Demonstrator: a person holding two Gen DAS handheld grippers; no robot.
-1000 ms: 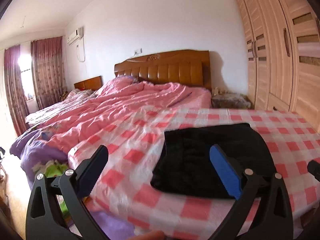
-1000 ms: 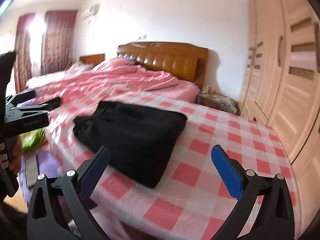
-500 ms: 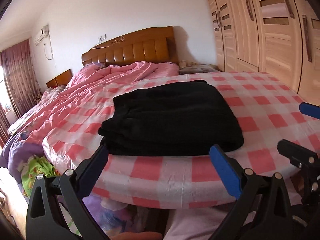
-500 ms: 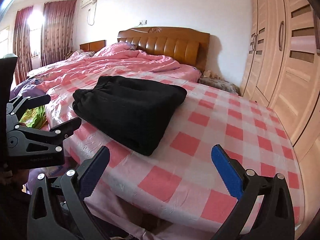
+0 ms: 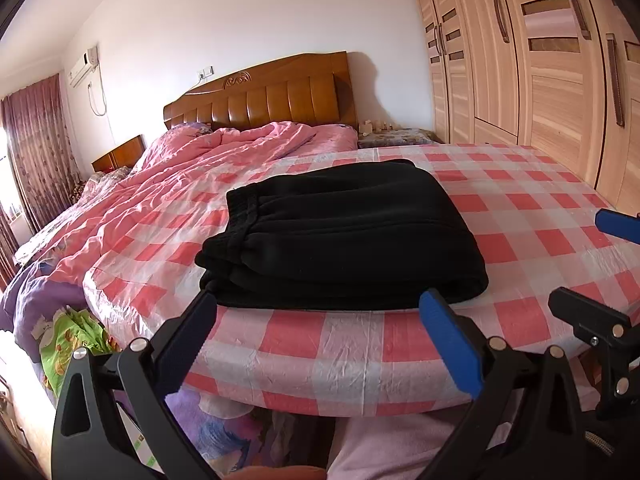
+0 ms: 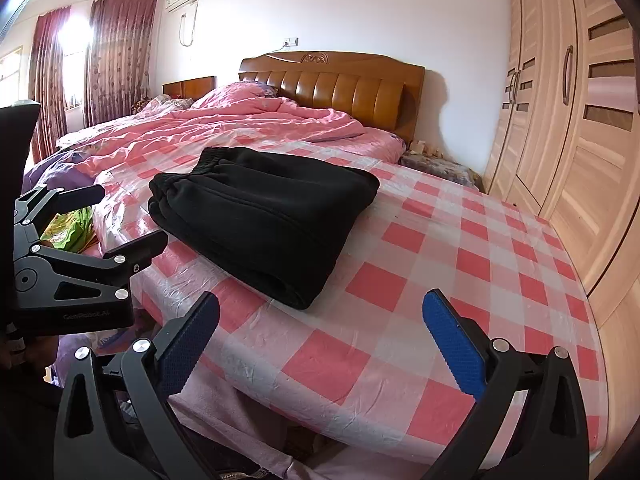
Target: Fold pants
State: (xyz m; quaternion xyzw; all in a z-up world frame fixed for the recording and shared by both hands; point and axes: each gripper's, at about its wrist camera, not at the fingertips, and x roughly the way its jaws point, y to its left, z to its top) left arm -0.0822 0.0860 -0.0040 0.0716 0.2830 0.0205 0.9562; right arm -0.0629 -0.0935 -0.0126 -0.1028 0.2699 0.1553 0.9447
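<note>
- Fingers with blue bumpy pads [image 5: 450, 344] on the black left gripper [image 5: 320, 340] are spread wide apart and hold nothing.
- Fingers on the black right gripper [image 6: 320, 340] are spread wide too, with nothing between them.
- Both grippers hang just off the near edge of the bed, not touching the cloth.
- In the left view, the right gripper pokes in at the right side. In the right view, the left gripper shows at the left side.
- Next comes the pink and white checked plastic sheet [image 5: 520, 208] that covers the near part of the bed.
- On that sheet lie the folded black soft pants [image 5: 344, 236] [image 6: 260, 208], in a thick flat stack near the edge, with the stretchy waistband on the left.
- Behind the pants lies a crumpled pink quilt [image 6: 240, 124].
- Further back stands the brown wooden headboard [image 5: 272, 96].
- A tall light wooden wardrobe [image 6: 580, 120] stands along the right wall.
</note>
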